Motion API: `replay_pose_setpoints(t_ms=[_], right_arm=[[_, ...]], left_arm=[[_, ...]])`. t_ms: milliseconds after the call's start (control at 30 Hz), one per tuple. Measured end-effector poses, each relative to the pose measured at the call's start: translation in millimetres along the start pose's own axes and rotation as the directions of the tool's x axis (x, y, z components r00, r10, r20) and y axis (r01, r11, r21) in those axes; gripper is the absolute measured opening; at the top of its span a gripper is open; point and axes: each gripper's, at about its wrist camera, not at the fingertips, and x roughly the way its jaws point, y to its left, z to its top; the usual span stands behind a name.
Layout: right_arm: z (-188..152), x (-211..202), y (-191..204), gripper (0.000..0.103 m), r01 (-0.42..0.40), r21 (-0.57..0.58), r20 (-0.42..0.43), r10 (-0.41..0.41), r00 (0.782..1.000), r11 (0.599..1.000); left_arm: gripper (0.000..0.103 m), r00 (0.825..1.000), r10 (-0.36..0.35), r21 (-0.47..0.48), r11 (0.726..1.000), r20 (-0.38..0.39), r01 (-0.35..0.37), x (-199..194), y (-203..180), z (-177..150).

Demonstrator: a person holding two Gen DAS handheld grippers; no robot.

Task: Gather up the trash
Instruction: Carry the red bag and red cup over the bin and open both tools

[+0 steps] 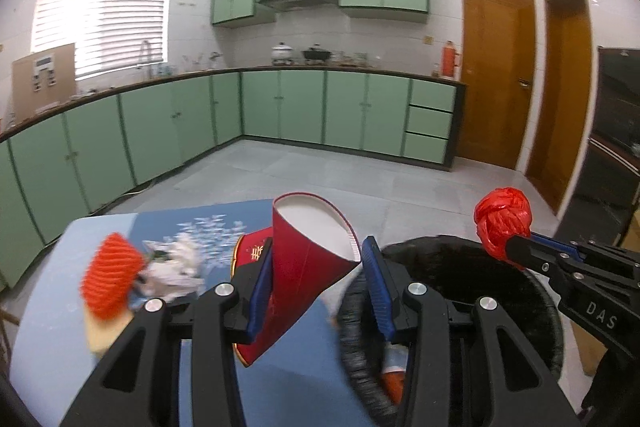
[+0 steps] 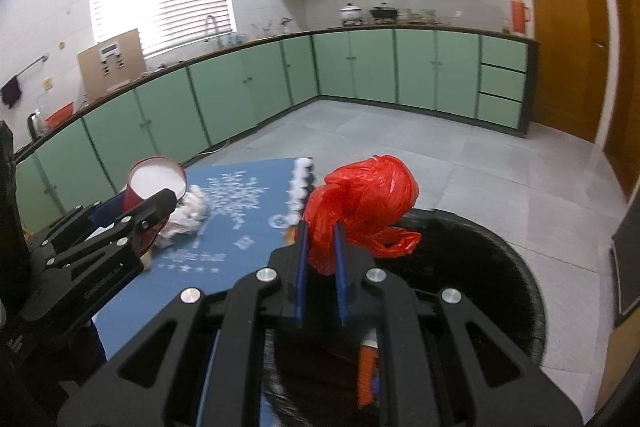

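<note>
- While the kitchen's green cabinets (image 1: pixel 304 107) are curving across the background, a red paper cup (image 1: pixel 304 255) is being gripped by the left gripper (image 1: pixel 316 279); its jaws are partly spread, and the blue pads are being pressed into the cup's thin wall, which is being squashed out of round.
- The cup's white, smooth inside is being shown, tilted mouth-up, above the edge of the blue mat (image 2: pixel 240 223).
- A crumpled red plastic bag (image 2: pixel 360 207), glossy and knotted into a ball, is being pinched by the right gripper (image 2: pixel 320 255), whose jaws are closed down tight on its twisted tail.
- The bag is being held over the rim of the round black bin (image 2: pixel 500 267), which is lined with dark plastic.
- Down inside the bin, something orange (image 2: pixel 366 371) is being glimpsed between the gripper's links; what it is cannot be told.
- On the mat, printed with white snowflakes, crumpled white paper (image 2: pixel 188 215) is lying near the cup.
- A ribbed orange piece (image 1: pixel 112 275), blurred, is being seen at the mat's left side, just beside the white paper.
</note>
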Motion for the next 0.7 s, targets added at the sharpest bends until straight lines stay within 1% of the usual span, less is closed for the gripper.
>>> replay_pose_setpoints(t_ms=[233,433,533,600,667,700], right_arm=[[-15,-6,-47,0.011,0.069,0.025,-0.012,-0.069,0.998,0.997],[-31,-2,-80,0.011,0.114,0.056,-0.044,-0.111,0.993,0.992],[-42,4,-93,0.011,0.13,0.072,-0.069,-0.125,0.99,0.989],[-47,8,-97,0.012,0.135,0.076,-0.083,-0.129,0.988,0.988],[-54,11,-101,0.016,0.149,0.079,-0.095,-0.142,0.985,0.986],[-57,13,-103,0.021,0.154,0.085,-0.106,-0.144,0.984,0.984]], left_arm=[[0.043,0.996,-0.084,0.024,0.996,-0.03,0.084,27,-52,-3],[0.043,0.988,-0.138,0.03,0.99,-0.074,0.141,52,-84,-7],[0.043,0.983,-0.154,0.037,0.987,-0.095,0.158,61,-97,-11],[0.044,0.976,-0.18,0.038,0.982,-0.12,0.185,66,-103,-13],[0.045,0.97,-0.198,0.032,0.978,-0.141,0.204,70,-105,-15],[0.051,0.96,-0.23,0.021,0.971,-0.158,0.236,71,-106,-16]])
